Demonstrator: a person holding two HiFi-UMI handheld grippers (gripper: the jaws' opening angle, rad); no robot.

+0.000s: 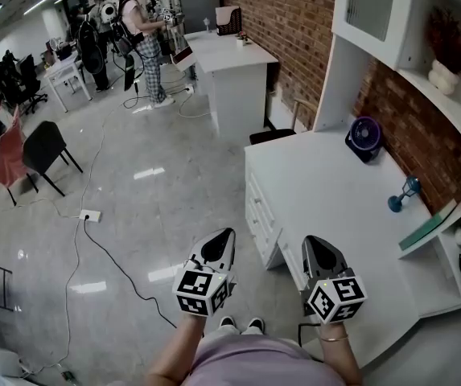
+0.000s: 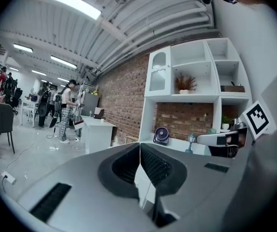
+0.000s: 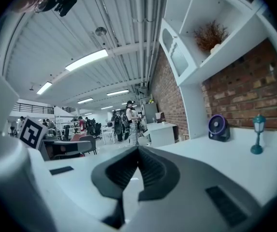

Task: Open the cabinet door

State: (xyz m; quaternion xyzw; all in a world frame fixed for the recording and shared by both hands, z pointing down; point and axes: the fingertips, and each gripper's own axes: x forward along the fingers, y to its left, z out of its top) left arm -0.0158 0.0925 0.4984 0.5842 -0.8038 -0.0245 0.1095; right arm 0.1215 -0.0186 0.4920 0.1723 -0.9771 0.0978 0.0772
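Head view: the left gripper (image 1: 225, 235) hangs over the floor just off the white desk's (image 1: 327, 191) drawer side. Its jaws are pressed together with nothing in them. The right gripper (image 1: 311, 241) sits beside it, over the desk's near edge, jaws likewise together and empty. Neither touches the desk. The cabinet door (image 1: 372, 5), white with a glass pane, is high above the desk's far end and well apart from both grippers. A small fan (image 1: 364, 138) stands on the desk below it, against the brick wall.

Left gripper view: the left gripper (image 2: 139, 145) has its ribbed pads meeting in a thin line, gripping nothing. Beyond them the cabinet door (image 2: 158, 73), with an arched pane, appears closed in the shelf unit above the desk (image 2: 177, 144). The fan (image 2: 161, 135) stands on the desk beneath it.

Right gripper view: the right gripper (image 3: 138, 150) is also fully closed and empty, above the desk (image 3: 235, 156). The cabinet door (image 3: 176, 56) is up high over the desk's far end, above the fan (image 3: 218, 128).
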